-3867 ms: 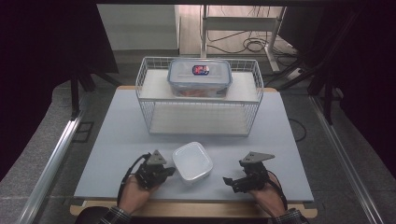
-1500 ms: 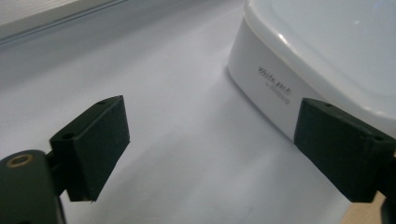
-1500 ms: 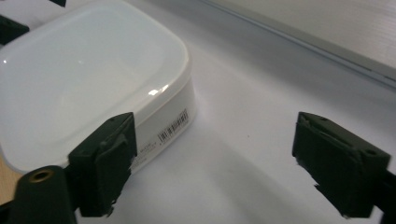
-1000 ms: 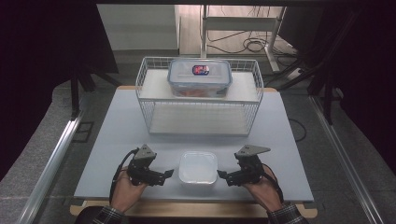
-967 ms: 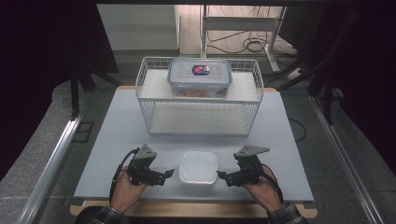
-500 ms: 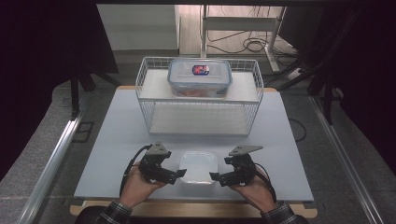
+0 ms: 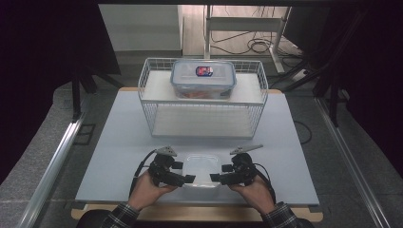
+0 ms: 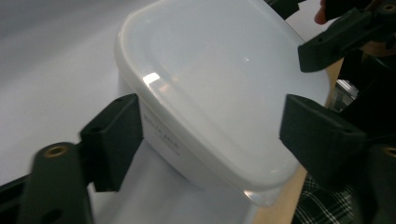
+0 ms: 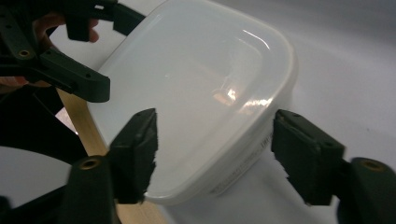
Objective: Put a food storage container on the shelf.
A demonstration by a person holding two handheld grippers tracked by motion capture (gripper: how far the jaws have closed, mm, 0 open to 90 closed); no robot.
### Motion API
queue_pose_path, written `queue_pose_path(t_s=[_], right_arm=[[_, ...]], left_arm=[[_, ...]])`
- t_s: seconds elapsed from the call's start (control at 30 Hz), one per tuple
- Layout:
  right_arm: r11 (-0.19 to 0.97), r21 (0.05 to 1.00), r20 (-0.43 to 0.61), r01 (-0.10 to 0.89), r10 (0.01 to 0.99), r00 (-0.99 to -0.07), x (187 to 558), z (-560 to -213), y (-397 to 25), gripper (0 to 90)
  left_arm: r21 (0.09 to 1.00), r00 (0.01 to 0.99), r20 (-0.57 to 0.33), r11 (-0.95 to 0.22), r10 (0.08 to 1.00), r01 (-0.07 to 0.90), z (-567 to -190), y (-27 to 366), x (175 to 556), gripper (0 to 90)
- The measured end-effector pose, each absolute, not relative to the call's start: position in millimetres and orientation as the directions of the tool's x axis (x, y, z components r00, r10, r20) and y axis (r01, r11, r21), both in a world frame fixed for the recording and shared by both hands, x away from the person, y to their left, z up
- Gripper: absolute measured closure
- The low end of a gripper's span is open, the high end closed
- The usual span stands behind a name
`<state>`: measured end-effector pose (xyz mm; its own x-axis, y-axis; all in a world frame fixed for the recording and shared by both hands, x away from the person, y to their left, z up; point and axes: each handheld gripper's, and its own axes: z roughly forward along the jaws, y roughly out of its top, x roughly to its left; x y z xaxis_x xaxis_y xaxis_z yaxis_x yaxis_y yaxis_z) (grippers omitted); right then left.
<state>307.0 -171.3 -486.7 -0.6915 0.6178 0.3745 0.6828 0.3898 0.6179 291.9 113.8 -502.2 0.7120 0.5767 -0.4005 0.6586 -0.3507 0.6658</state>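
Translucent plastic container [image 7: 201,171], smooth and round-cornered, sits between two open hand-held grippers.

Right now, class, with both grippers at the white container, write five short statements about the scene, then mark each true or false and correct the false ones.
1. The white lidded plastic container sits between the left gripper and the right gripper. True.
2. The left gripper's jaws are shut tight on the container. False: they stand open at its sides, with gaps showing.
3. The clear lidded storage box rests on the top shelf of the white wire rack. True.
4. The white container has no lid. False: its lid is on.
5. The right gripper is open. True.
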Motion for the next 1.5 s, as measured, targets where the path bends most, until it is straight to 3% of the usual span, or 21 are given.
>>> queue_pose_path(t_s=[0.03, 0.07, 0.17, 0.37, 0.63, 0.8, 0.97, 1.5], right_arm=[[0.361, 0.6, 0.401, 0.714, 0.637, -0.659, 305.8, -484.7, -173.8, 43.0], [0.361, 0.6, 0.401, 0.714, 0.637, -0.659, 305.8, -484.7, -173.8, 43.0], [0.301, 0.577, 0.444, 0.76, 0.665, -0.601, 303.9, -481.1, -178.9, 55.1], [0.248, 0.593, 0.467, 0.766, 0.669, -0.579, 302.5, -476.5, -184.6, 66.2], [0.222, 0.625, 0.443, 0.748, 0.688, -0.575, 301.8, -473.4, -183.7, 70.8], [0.184, 0.651, 0.452, 0.736, 0.684, -0.572, 301.4, -472.1, -188.5, 78.7], [0.196, 0.678, 0.418, 0.709, 0.691, -0.59, 300.2, -471.8, -186.5, 78.8], [0.241, 0.751, 0.309, 0.615, 0.695, -0.65, 303.6, -461.4, -180.3, 78.5]], left_arm=[[0.662, 0.705, -0.409, -0.343, 0.579, 0.666, -501.6, 115.4, 291.3, 31.8], [0.657, 0.695, -0.421, -0.332, 0.583, 0.677, -500.7, 117.6, 290.4, 31.8], [0.639, 0.666, -0.449, -0.307, 0.595, 0.705, -497.0, 123.6, 290.6, 47.1], [0.661, 0.658, -0.429, -0.28, 0.619, 0.696, -490.9, 127.3, 288.6, 61.4], [0.684, 0.639, -0.41, -0.243, 0.651, 0.687, -488.2, 126.2, 285.9, 66.8], [0.707, 0.627, -0.405, -0.207, 0.666, 0.676, -486.3, 128.3, 284.2, 76.7], [0.707, 0.614, -0.421, -0.184, 0.667, 0.683, -488.8, 130.0, 285.5, 77.6], [0.755, 0.618, -0.355, -0.175, 0.701, 0.632, -477.1, 129.3, 285.1, 78.8]])
